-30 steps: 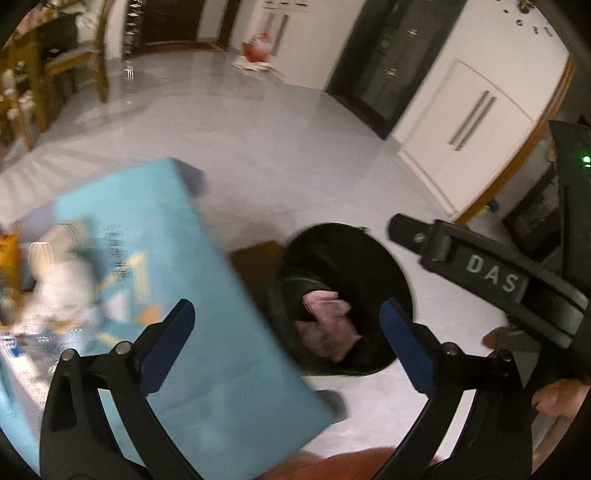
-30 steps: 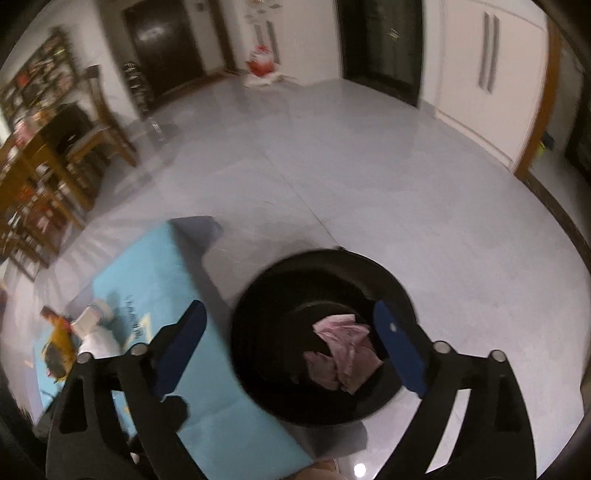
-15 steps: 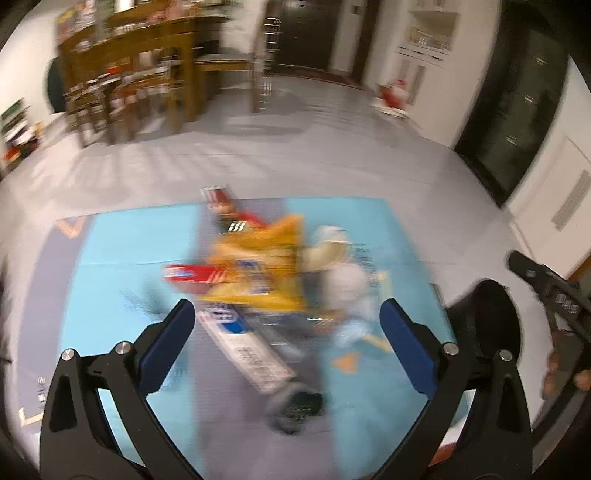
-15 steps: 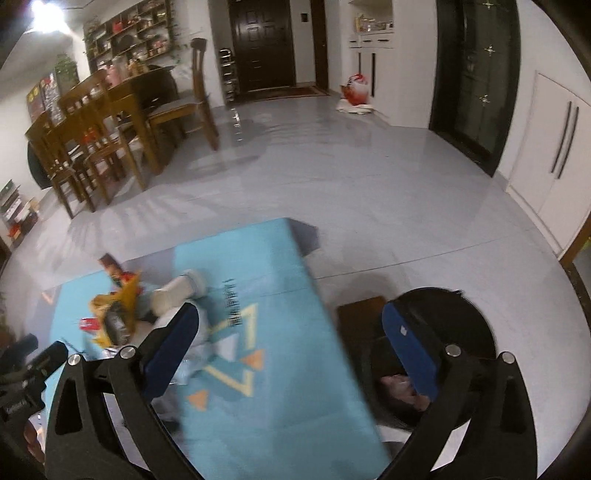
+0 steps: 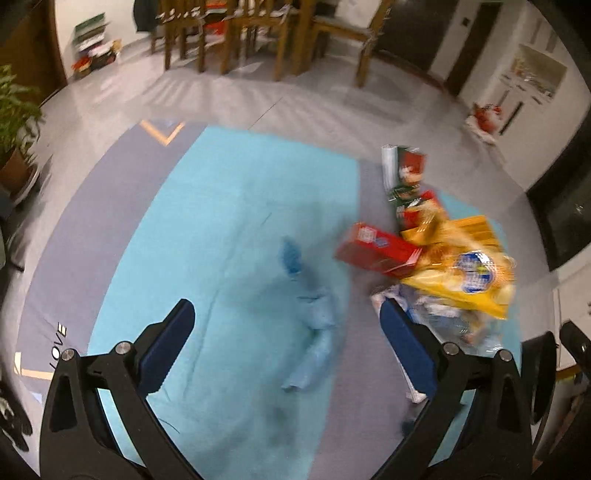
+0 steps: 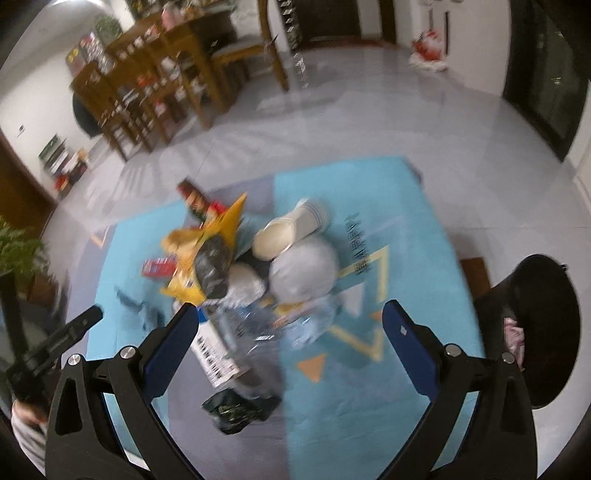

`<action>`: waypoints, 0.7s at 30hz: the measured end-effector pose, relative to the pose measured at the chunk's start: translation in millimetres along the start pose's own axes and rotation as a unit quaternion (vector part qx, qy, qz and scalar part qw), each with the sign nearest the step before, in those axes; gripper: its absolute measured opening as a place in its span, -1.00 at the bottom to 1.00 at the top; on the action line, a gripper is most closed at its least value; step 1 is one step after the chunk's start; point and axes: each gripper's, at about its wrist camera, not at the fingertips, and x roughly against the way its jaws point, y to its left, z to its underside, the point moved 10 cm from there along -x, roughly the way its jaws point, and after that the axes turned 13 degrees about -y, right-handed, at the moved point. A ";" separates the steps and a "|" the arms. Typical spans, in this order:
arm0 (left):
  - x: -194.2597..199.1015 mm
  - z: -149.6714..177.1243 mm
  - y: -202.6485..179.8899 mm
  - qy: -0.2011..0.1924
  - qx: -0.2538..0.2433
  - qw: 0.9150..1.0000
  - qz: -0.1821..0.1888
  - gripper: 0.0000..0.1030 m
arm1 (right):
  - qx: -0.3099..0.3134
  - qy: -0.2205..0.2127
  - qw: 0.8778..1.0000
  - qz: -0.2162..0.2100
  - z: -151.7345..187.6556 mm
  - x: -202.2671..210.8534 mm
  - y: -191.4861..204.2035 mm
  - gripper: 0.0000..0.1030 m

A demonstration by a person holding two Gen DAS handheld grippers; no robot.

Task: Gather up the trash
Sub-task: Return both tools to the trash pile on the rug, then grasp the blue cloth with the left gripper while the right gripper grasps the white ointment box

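A pile of trash lies on a blue rug point(image 5: 229, 229): a yellow snack bag point(image 5: 461, 273), a red box point(image 5: 376, 251), a crumpled blue wrapper point(image 5: 314, 325). In the right wrist view the pile shows the yellow bag point(image 6: 207, 243), a paper cup point(image 6: 291, 230), a grey bag point(image 6: 303, 269), clear plastic point(image 6: 280, 325) and a dark green wrapper point(image 6: 236, 410). The black trash bin point(image 6: 543, 332) stands at the right with pink trash inside. My left gripper point(image 5: 288, 350) is open and empty above the blue wrapper. My right gripper point(image 6: 288, 347) is open and empty above the pile.
Wooden chairs and a table point(image 5: 251, 33) stand at the back. A potted plant point(image 5: 14, 122) is at the left. A red bag point(image 6: 426, 50) lies by the far wall. Grey tiled floor surrounds the rug. The left gripper's body point(image 6: 55, 343) shows at the left.
Both grippers have swung left, away from the black bin, and now face the trash pile on the rug. Both stay open and empty.
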 end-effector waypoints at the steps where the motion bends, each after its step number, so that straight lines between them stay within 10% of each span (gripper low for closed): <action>1: -8.2 6.1 3.8 0.013 0.002 1.000 -0.001 0.94 | 0.000 0.010 1.000 -0.005 4.4 -3.6 4.6 0.90; 10: -46.5 32.0 -7.4 0.056 0.009 0.998 0.037 0.68 | 0.027 0.112 0.991 -0.076 50.8 -36.5 61.6 0.02; 15: -59.3 31.3 -17.3 0.052 0.019 0.997 0.052 0.65 | 0.078 0.142 0.982 -0.101 68.0 -50.7 95.4 -0.02; 21: -73.9 48.2 -18.3 0.074 0.010 0.995 0.062 -0.08 | 0.121 0.182 0.974 -0.065 96.0 -80.3 103.2 -0.02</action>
